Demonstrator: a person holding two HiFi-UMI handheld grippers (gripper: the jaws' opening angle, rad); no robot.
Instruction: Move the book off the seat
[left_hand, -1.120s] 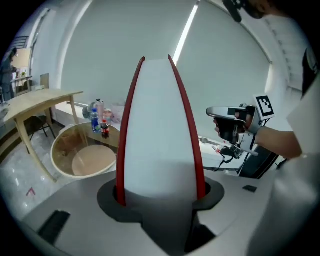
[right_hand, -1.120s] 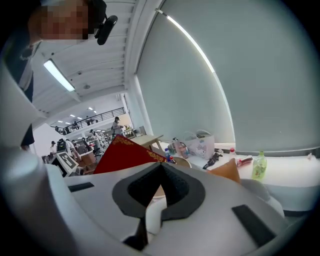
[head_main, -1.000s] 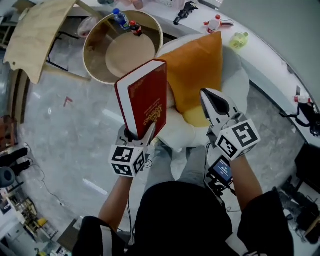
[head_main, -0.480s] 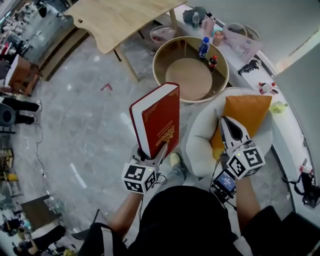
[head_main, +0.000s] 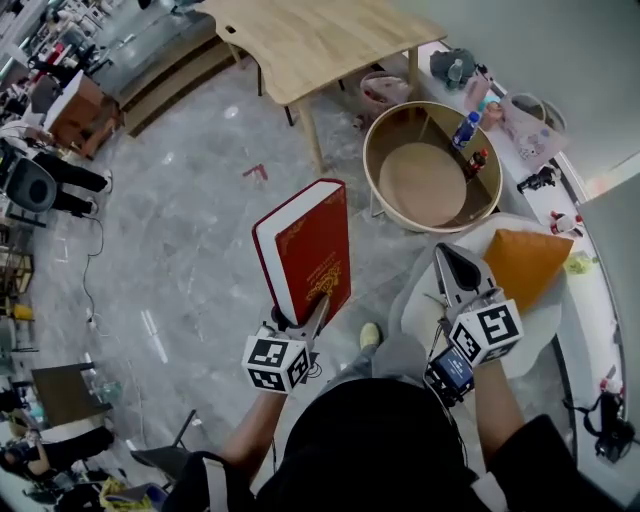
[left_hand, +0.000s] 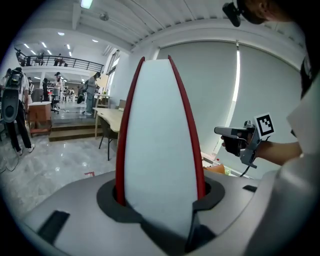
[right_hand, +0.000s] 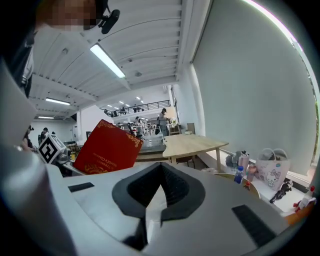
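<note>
A thick red book (head_main: 305, 245) with gold print stands upright in the air, with my left gripper (head_main: 298, 322) shut on its lower end. In the left gripper view the book's white page edge (left_hand: 160, 150) fills the gap between the jaws. It hangs over the grey floor, left of the white round seat (head_main: 545, 335) with its orange cushion (head_main: 525, 262). My right gripper (head_main: 448, 265) hovers at the seat's left rim, jaws together and empty. The right gripper view shows the book's cover (right_hand: 107, 150) off to the left.
A round wooden tub table (head_main: 430, 170) with bottles on its rim stands beyond the seat. A light wooden table (head_main: 310, 40) lies farther back. A white counter (head_main: 590, 290) with small items runs along the right. Chairs, equipment and people occupy the far left.
Both grippers and the book have swung left, away from the seat. The book was over the cushion and now hangs over the floor. The seat lies to the right.
</note>
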